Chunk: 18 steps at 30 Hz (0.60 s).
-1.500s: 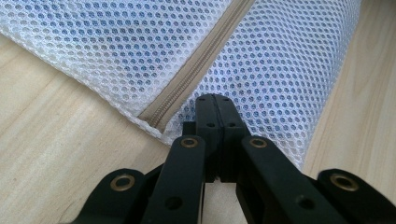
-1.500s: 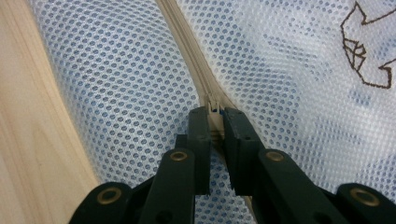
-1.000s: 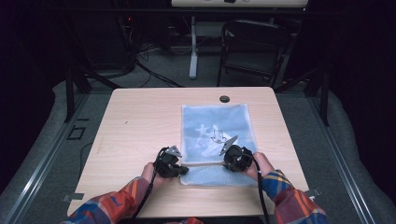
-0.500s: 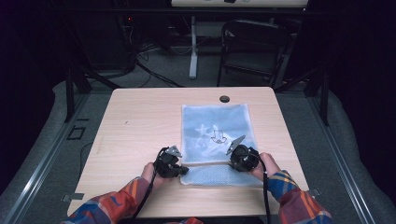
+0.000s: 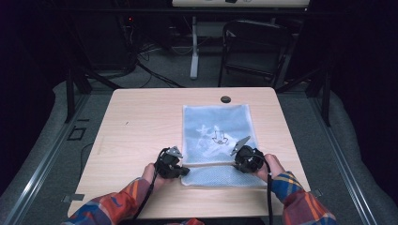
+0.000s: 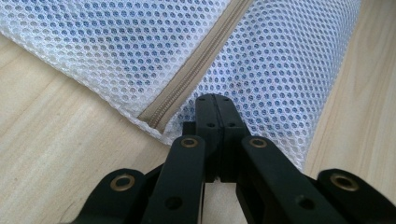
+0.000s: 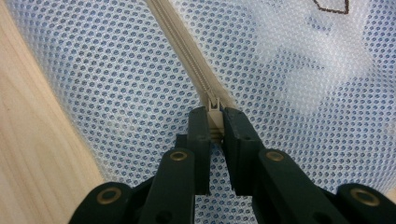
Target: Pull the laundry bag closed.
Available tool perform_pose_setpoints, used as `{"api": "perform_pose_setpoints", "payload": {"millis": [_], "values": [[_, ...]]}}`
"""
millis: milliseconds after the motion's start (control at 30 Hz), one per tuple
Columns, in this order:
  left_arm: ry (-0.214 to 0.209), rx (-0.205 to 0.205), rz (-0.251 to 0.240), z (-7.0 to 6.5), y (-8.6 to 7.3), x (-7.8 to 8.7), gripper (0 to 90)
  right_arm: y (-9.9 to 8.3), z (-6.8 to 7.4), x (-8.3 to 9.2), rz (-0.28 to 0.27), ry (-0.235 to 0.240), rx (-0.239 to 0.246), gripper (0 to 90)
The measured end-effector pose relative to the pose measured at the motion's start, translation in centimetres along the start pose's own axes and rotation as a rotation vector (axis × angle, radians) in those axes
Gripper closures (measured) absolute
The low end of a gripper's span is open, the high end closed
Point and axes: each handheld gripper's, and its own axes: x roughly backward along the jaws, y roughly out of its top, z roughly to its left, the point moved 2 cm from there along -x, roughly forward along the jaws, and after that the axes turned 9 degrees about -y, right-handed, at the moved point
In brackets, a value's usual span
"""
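Note:
A pale blue-white mesh bag lies flat on the wooden table, a little right of centre. A beige zipper runs across its near end. At the zipper's left end, my left gripper is shut on the bag's mesh corner; in the left gripper view the jaws meet on the mesh just beside the zipper end. My right gripper sits at the bag's right side. In the right gripper view it is shut on the zipper pull, with the zipper running away from it.
A small black round grommet sits near the table's far edge. A dark chair and a white stand are on the floor beyond the table. Bare tabletop lies left of the bag.
My right gripper has shifted a little to the right along the zipper line. The left gripper has stayed in place.

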Motion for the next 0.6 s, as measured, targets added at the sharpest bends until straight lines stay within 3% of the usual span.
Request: {"api": "perform_pose_setpoints", "payload": {"millis": [600], "values": [[-0.001, 0.0, 0.0, 0.0, 0.0, 0.0, 90.0, -1.2, -0.6, 0.3, 0.018, -0.014, -0.023, 82.1]]}}
